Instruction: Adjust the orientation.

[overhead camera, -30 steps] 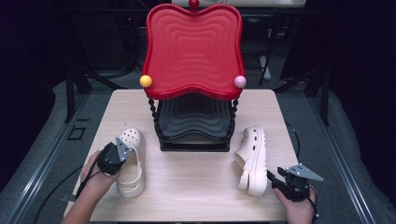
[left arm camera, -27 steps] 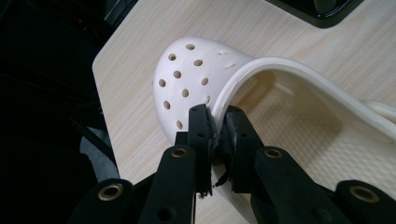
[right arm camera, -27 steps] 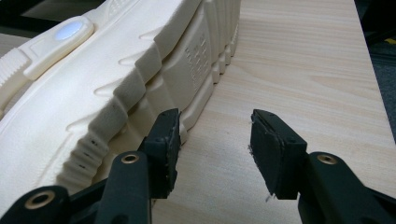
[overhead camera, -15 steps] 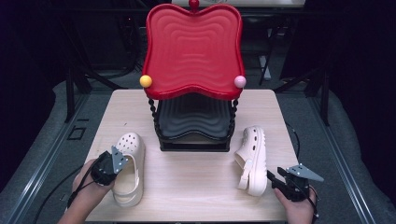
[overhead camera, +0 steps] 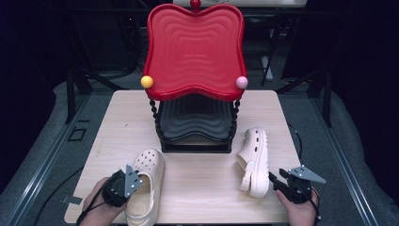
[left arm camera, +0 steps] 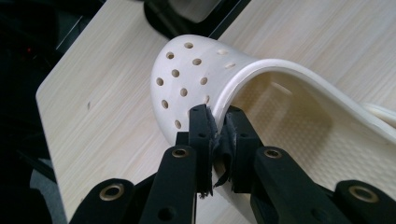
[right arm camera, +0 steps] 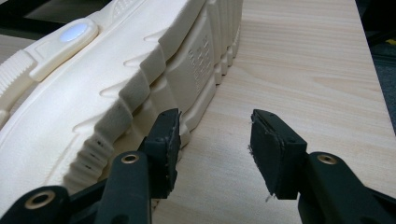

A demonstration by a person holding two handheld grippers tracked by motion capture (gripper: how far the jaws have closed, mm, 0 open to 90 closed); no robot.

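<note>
Near the counter's front-left corner, the left gripper has its fingers clenched on the thin rim of the left clog's upper, probably the only edge slim enough to pinch. That cream foam clog lies sole-down, its toe dotted with vent holes. A two-tier shoe rack, red over black, stands at the middle back. By the front-right edge the right clog rests on its side, sole outward; the right gripper hovers released beside its ridged heel, likely lining up a grasp.
</note>
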